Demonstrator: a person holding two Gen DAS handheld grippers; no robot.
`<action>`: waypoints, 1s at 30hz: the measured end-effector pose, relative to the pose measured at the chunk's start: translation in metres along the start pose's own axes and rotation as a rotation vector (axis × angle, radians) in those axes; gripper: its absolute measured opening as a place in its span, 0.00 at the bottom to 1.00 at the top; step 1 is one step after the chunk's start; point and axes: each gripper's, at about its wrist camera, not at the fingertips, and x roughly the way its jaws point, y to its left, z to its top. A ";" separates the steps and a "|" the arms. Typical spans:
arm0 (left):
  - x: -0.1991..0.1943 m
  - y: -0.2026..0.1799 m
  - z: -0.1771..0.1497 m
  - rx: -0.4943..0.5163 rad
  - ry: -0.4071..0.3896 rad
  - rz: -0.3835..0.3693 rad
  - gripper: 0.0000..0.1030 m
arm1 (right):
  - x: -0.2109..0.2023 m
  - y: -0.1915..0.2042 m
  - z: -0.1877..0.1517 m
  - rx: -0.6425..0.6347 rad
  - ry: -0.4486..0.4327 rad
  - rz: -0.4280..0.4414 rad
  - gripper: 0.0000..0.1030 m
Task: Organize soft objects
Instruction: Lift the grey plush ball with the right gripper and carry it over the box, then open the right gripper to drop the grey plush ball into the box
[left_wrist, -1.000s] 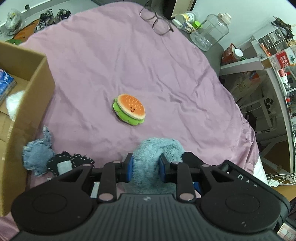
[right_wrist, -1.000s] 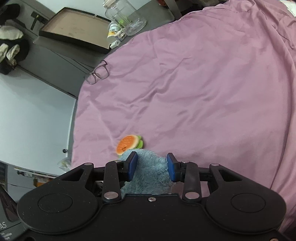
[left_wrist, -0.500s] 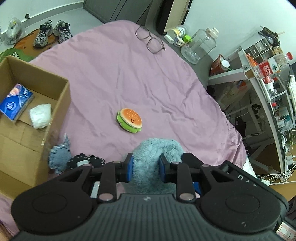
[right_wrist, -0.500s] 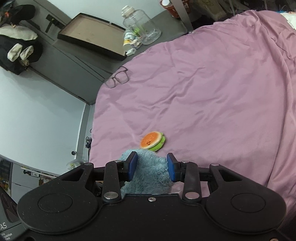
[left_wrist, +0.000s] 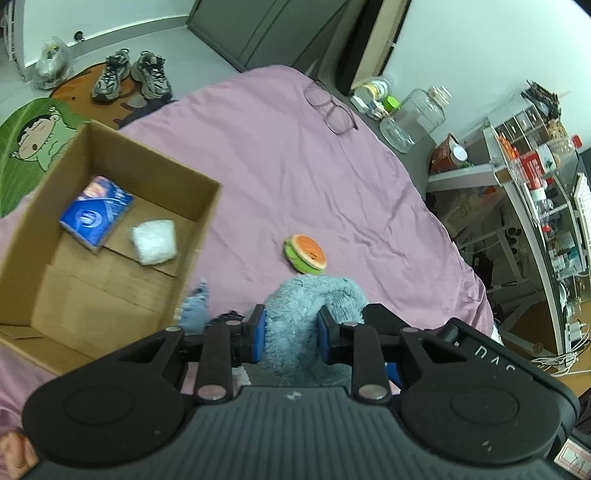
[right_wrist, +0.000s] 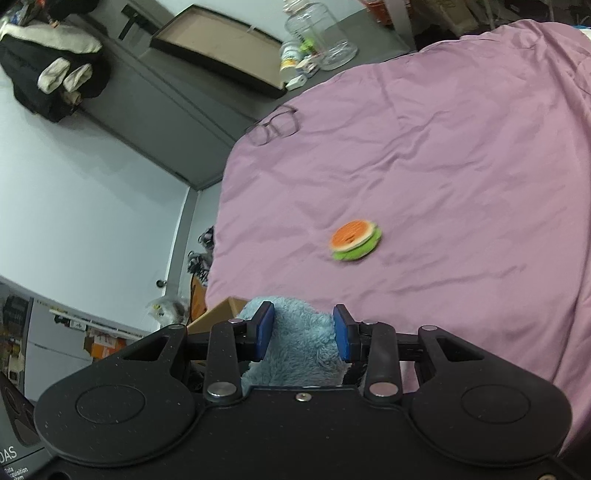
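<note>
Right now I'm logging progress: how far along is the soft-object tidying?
Done: blue packet and white bundle lie in the cardboard box. In hand: both tools, left and right, clamp the fluffy blue-grey plush. Left: burger plush, denim scrap.

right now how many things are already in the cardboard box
2: a blue packet by the far left wall of the box, and a white bundle beside it. The near wall may hide more.
</note>
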 end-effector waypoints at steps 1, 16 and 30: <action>-0.004 0.005 0.002 -0.005 -0.004 0.002 0.26 | 0.001 0.006 -0.003 -0.005 0.004 0.003 0.34; -0.035 0.081 0.020 -0.067 -0.035 0.038 0.26 | 0.031 0.066 -0.053 -0.051 0.058 0.019 0.34; -0.024 0.140 0.041 -0.087 -0.013 0.077 0.26 | 0.082 0.086 -0.081 0.001 0.120 0.016 0.34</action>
